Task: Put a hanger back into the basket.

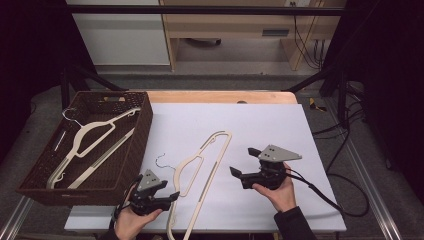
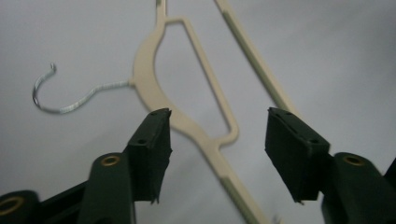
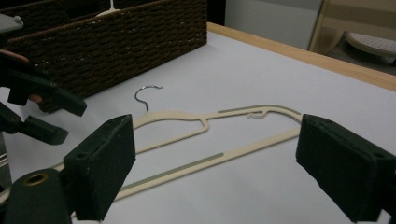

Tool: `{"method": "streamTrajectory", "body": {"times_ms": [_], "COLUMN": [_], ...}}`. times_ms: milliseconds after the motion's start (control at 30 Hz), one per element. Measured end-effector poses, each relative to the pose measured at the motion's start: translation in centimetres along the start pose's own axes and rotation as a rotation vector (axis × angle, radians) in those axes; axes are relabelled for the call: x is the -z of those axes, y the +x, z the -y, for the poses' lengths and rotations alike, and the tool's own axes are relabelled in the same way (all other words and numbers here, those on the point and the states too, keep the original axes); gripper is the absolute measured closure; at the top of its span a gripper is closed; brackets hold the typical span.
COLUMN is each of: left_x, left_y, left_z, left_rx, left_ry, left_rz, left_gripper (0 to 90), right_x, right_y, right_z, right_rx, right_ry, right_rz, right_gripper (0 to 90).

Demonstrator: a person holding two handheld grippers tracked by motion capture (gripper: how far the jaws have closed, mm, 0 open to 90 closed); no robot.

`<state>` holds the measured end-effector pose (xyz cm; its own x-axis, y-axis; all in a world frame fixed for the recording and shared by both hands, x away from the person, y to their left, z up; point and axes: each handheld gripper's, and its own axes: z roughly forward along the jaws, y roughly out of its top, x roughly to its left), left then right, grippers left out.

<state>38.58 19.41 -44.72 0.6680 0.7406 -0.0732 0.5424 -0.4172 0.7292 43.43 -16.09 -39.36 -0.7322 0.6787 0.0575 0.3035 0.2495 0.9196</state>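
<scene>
light: even overhead, white table sheet (image 1: 260,130) bright, surroundings dark | shadows: soft, faint | focus: near jaws blurred in both gripper views | glare: none

Both forearms enter from below, each hand-held gripper, left (image 1: 172,192) and right (image 1: 241,161), with jaws apart, pointing inward.

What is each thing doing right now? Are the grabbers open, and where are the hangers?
Left gripper: open, fingers either side of the hanger's shoulder, not pressing it.
Right gripper: open, holding nothing.
Hanger on the table: lying flat on the white sheet, hook pointing toward the basket.
Hanger in the basket: lying inside, slanted.
Basket: upright, uncovered.
</scene>
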Motion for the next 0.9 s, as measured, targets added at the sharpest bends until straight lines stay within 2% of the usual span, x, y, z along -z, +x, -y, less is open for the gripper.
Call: {"method": "streamTrajectory", "body": {"times_ms": [167,333,433,467,500,533,633,667,700,733,900], "left_x": [-0.7,-1.5,-1.7,-1.7,-1.7,-1.8,-1.7,-1.7,-1.6,-1.6,-1.2], "left_y": [-0.4,-1.3,-1.9,-2.1,-2.3,-2.3,-1.9,-1.6,-1.3,-1.0,0.1], "left_z": [1.5,1.9,2.0,2.0,2.0,1.9,1.7,1.7,1.6,1.6,1.5], "left_rx": [0.013,0.003,-0.017,-0.022,-0.032,-0.025,-0.033,-0.031,-0.014,-0.021,-0.015], "left_ry": [0.068,0.096,0.101,0.103,0.107,0.112,0.129,0.13,0.134,0.139,0.157], "left_rz": [0.031,0.032,-0.006,-0.034,-0.058,-0.059,-0.061,-0.045,-0.022,-0.014,-0.015], "left_gripper": [50.9,54.3,55.1,56.4,59.6,62.0,68.3,71.2,72.0,72.1,74.0], "right_x": [-2.4,-4.6,-5.0,-5.0,-4.9,-4.9,-4.8,-4.8,-4.7,-4.7,-4.3], "right_y": [1.1,2.0,2.3,2.3,2.3,2.3,2.4,2.4,2.4,2.5,2.5], "right_z": [-0.9,-1.5,-1.5,-1.4,-1.4,-1.4,-1.4,-1.4,-1.4,-1.4,-1.4], "right_rx": [0.002,0.024,0.029,0.032,0.034,0.034,0.031,0.03,0.033,0.035,0.051], "right_ry": [0.024,0.038,0.043,0.046,0.048,0.049,0.044,0.044,0.046,0.048,0.052], "right_rz": [-0.024,-0.044,-0.042,-0.042,-0.036,-0.031,-0.031,-0.033,-0.032,-0.028,-0.017], "right_gripper": [15.0,17.6,18.0,18.0,17.9,17.8,17.2,16.8,16.5,16.4,15.4]}}
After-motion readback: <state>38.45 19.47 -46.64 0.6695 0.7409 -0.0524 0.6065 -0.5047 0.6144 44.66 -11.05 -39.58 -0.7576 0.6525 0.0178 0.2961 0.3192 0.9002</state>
